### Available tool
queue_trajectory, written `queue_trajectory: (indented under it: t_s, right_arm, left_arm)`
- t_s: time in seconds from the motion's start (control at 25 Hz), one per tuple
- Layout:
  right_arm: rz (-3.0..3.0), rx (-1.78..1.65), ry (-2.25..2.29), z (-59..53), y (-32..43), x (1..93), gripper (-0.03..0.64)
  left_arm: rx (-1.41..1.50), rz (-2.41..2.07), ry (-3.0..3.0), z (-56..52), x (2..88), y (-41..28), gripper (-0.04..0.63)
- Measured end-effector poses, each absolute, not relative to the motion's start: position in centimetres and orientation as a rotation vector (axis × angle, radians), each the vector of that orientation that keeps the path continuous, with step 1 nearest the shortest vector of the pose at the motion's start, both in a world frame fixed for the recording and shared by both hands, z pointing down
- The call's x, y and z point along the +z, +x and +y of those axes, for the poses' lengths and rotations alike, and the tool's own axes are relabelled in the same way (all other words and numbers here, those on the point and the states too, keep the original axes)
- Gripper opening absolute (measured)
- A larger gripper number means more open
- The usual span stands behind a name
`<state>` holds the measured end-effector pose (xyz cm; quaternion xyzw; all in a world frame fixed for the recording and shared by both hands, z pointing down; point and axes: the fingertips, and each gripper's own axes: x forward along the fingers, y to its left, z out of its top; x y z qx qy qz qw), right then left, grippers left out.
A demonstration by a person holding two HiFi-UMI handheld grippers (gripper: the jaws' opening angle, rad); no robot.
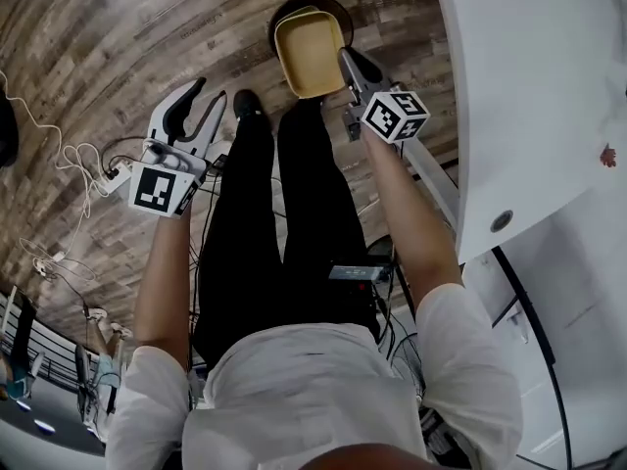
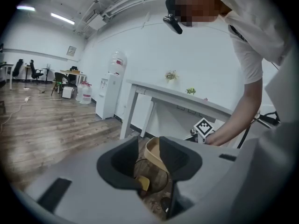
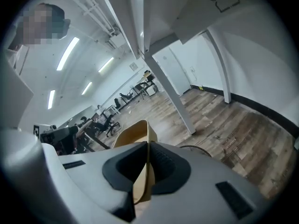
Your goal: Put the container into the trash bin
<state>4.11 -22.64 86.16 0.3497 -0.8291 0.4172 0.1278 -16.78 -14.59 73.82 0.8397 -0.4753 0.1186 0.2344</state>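
The shallow tan plastic container (image 1: 309, 52) with rounded corners hangs from your right gripper (image 1: 348, 67). Its open side faces up toward your head, and it covers most of the mouth of the round dark trash bin (image 1: 294, 6) on the floor. From above you cannot tell whether it has passed the bin's rim or sits over it.

In the right gripper view, the jaws of the right gripper (image 3: 147, 146) are pressed together on one thin side wall of the container (image 3: 133, 136). The rest of it rises edge-on beyond the tips.

Your left gripper (image 1: 206, 94) is well off to the left of the bin, over the grey-brown wood-plank floor (image 1: 118, 47). Its jaws stand apart with nothing held. The left gripper view looks through that gap at the container (image 2: 150, 149) some way ahead, and your right arm reaches down to it from the right.

Your black trousers (image 1: 265, 223) run up the middle of the head view. One black shoe (image 1: 245, 101) is near the bin, between the two grippers. The white tabletop (image 1: 529, 86) fills the upper right, its curved edge just right of your right gripper. White cables and a power strip (image 1: 93, 169) lie on the floor at the left.
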Motion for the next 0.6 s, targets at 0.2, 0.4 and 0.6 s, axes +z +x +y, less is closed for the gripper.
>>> queue_trajectory:
  t_s: [0.2,0.4,0.6]
  right_arm:
    - [-2.41,1.207,0.934,-23.0,4.0,92.5,0.043]
    - [-2.404,1.195,0.907,-24.3,3.3,97.9,0.043]
    - [-2.387,1.21,0.945,-25.3,3.3,101.9,0.044]
  left_arm:
    - [0.328,-1.233,2.302,-15.2,77.7,-14.8,0.146]
    - [0.342,-1.206,2.283,-15.4,81.7,-14.0,0.146]
    - [0.32,-1.252,2.223,-16.2,85.2,-13.9,0.146]
